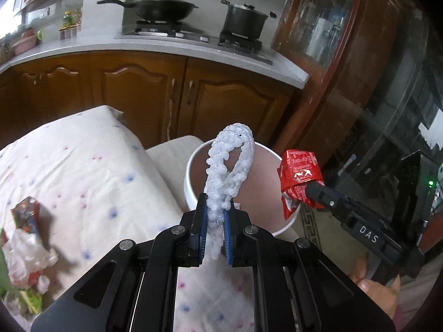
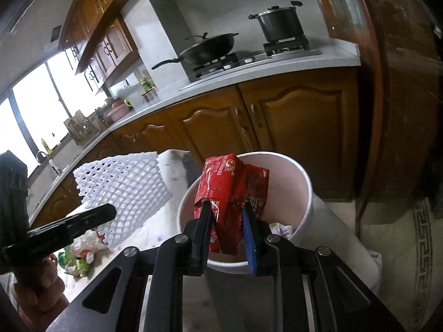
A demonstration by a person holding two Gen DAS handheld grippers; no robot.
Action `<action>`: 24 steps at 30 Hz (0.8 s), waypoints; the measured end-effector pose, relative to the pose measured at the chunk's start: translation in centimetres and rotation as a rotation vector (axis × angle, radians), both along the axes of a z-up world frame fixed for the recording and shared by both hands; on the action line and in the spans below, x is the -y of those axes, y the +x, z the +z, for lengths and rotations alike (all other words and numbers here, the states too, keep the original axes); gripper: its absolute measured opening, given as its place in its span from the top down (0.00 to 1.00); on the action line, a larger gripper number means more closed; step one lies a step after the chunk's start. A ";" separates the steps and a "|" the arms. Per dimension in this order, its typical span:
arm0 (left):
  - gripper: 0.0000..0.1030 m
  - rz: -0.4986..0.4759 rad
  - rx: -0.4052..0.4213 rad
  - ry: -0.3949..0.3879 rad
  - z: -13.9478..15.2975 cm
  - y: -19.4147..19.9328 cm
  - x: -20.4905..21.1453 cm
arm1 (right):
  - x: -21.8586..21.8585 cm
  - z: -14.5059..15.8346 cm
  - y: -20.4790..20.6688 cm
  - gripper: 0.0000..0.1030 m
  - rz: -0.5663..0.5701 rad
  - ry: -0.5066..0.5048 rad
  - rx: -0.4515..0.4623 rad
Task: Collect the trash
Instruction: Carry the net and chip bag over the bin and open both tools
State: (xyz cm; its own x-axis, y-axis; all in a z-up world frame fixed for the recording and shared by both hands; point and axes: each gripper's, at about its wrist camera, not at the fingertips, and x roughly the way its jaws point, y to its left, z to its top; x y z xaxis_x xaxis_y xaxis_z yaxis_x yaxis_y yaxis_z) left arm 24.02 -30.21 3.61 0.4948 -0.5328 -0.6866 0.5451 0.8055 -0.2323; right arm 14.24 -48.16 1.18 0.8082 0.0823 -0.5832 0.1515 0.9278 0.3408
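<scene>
Trash: white foam netting (image 1: 229,166) pinched flat in left gripper (image 1: 215,229), crinkled red foil wrapper (image 2: 229,191) clamped by right gripper (image 2: 225,221), both apparently above round white bin (image 2: 301,182).

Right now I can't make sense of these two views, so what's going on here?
A person is clearing trash with a claw in each hand. The left claw is shut on a white foam net sleeve, the right claw on a crumpled red wrapper. Both pieces are at the open mouth of a white bin, not yet dropped. More wrappers lie on the dotted cloth to the left.
</scene>
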 end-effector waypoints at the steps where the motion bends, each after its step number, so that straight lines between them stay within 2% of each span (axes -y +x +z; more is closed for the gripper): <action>1: 0.91 -0.004 -0.006 0.001 -0.2 0.1 0.4 | 0.2 -0.1 0.1 0.79 -0.003 0.003 -0.004; 9: 0.91 -0.038 -0.042 0.059 -2.3 1.8 4.0 | 1.6 -1.4 1.4 0.79 -0.011 0.005 -0.046; 16: 0.91 -0.050 -0.088 0.100 -4.2 3.3 5.7 | 2.4 -2.7 2.7 0.79 -0.006 0.017 -0.094; 19: 0.90 -0.055 -0.105 0.106 -4.6 3.7 6.0 | 2.6 -2.9 2.8 0.76 -0.006 0.023 -0.098; 22: 0.84 -0.067 -0.112 0.112 -4.8 3.8 6.4 | 2.9 -2.9 2.8 0.74 -0.006 0.043 -0.097; 24: 0.69 -0.068 -0.107 0.117 -4.7 3.7 6.5 | 3.1 -3.0 2.8 0.70 -0.009 0.050 -0.100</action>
